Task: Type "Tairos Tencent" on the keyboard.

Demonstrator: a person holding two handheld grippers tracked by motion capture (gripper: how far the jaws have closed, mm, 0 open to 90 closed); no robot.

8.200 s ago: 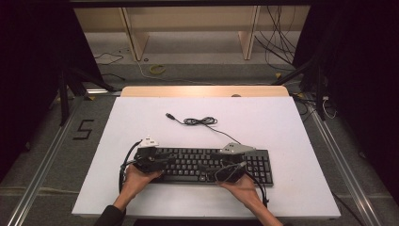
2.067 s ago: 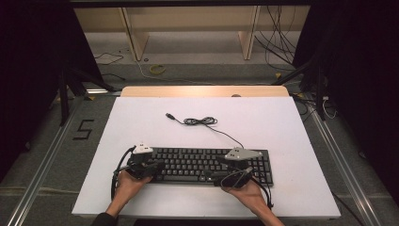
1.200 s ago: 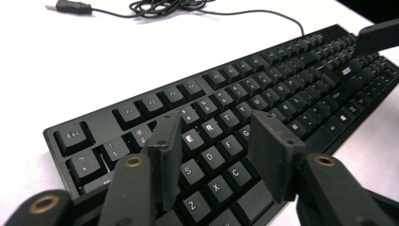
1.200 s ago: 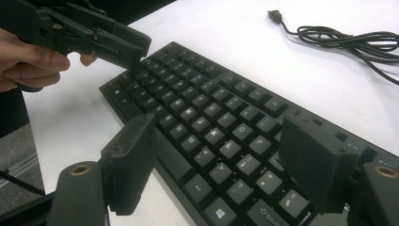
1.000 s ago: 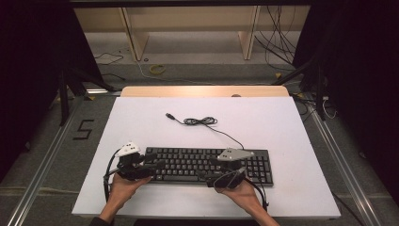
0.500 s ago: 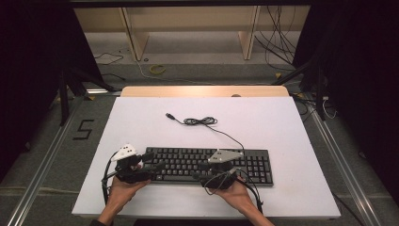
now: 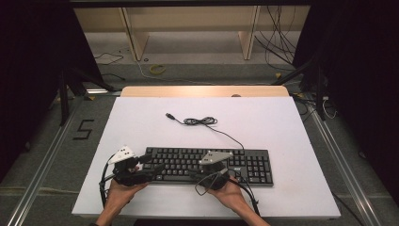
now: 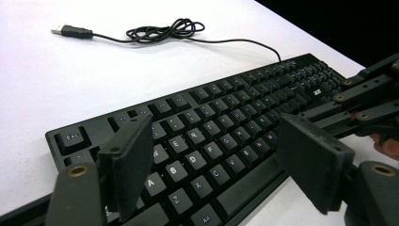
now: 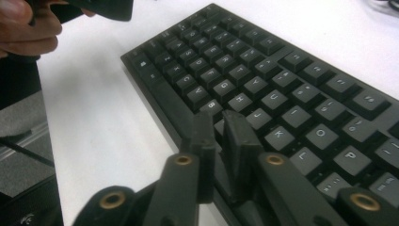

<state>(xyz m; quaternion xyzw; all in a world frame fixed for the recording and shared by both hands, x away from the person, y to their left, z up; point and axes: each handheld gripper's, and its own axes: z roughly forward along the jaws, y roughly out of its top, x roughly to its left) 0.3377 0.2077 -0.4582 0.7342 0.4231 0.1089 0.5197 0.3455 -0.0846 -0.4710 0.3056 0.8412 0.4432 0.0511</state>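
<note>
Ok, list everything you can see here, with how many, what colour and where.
keyboard: one, black, near edge of the table, between the hands
cable: one, black, loosely coiled behind the keyboard, plug end lying free
table: one, white top, wooden strip at its far edge
left gripper: one, black, jaws wide apart over the keyboard's left end, having just been opening, nothing between them
right gripper: one, black, jaws together at the keyboard's near edge, having just been closing
hands: two, holding the grippers

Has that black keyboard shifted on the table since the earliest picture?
Yes. The keyboard slid toward the table's near edge, away from the coiled cable.
</note>
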